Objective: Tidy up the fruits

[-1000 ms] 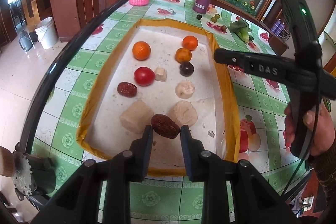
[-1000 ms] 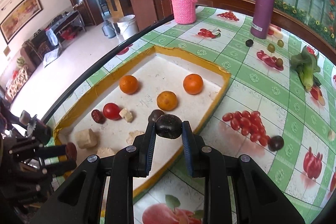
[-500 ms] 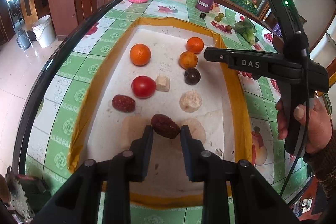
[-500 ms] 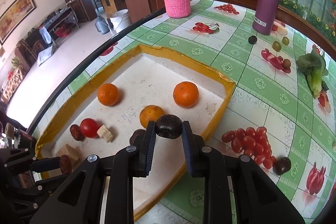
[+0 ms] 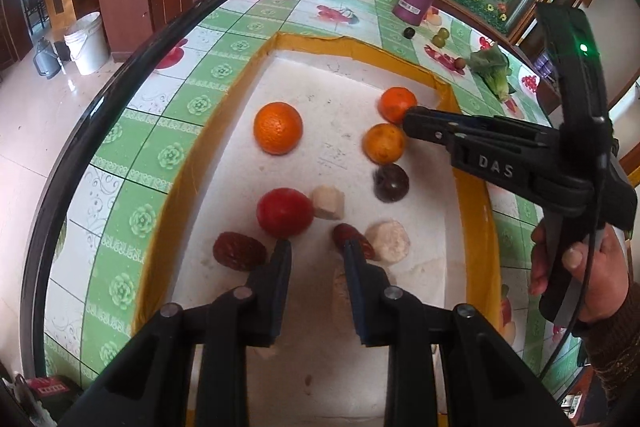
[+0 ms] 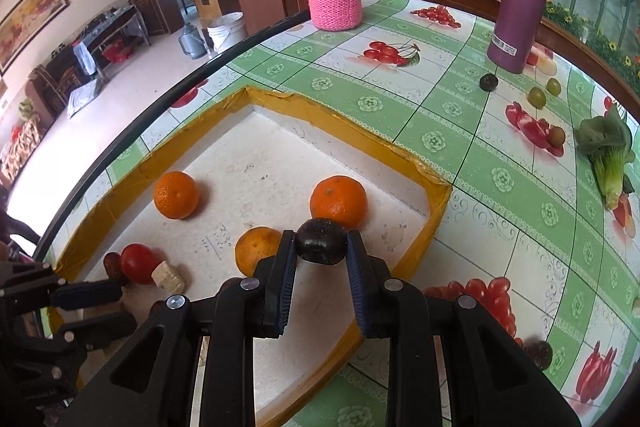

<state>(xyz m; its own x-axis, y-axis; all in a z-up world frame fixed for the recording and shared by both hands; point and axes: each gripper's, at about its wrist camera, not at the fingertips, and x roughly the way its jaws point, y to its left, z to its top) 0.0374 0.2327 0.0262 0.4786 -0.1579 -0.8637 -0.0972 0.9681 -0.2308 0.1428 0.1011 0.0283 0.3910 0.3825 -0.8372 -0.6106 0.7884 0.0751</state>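
- Shallow white tray with a yellow taped rim (image 5: 180, 187) — it lies on the green-checked fruit-print tablecloth (image 5: 132, 163) and holds all the items below.
- Wrinkled dark red date (image 5: 239, 255): at 8 o'clock on the tray floor, just beside the left finger of the left gripper.
- Large round orange (image 5: 278, 133): at 10 o'clock, well apart from the rest.
- Glossy red tomato (image 5: 285, 213): near the middle, touching a pale beige cube (image 5: 329, 202) at its 3 o'clock.
- Left gripper (image 5: 316, 251): its fingers stand a little apart over bare tray floor, nothing between them.
- Second dark red date (image 5: 354, 241): it lies against the outer side of the tip of that gripper's right finger, partly hidden by it, and is not clamped.
- Pale round slice (image 5: 387, 242): just at 3 o'clock of the second date.
- Dark purple round fruit (image 5: 391, 183): on the floor at 6 o'clock of a small yellow-orange tangerine (image 5: 384, 143).
- Right gripper (image 6: 321, 241), held by a hand (image 5: 580, 287): its fingers are clamped on a blackish round plum (image 6: 320, 243) — over the tray's right part, with a deep orange tangerine (image 6: 338, 201) at its 12 o'clock. Whether the plum touches the floor I cannot tell.
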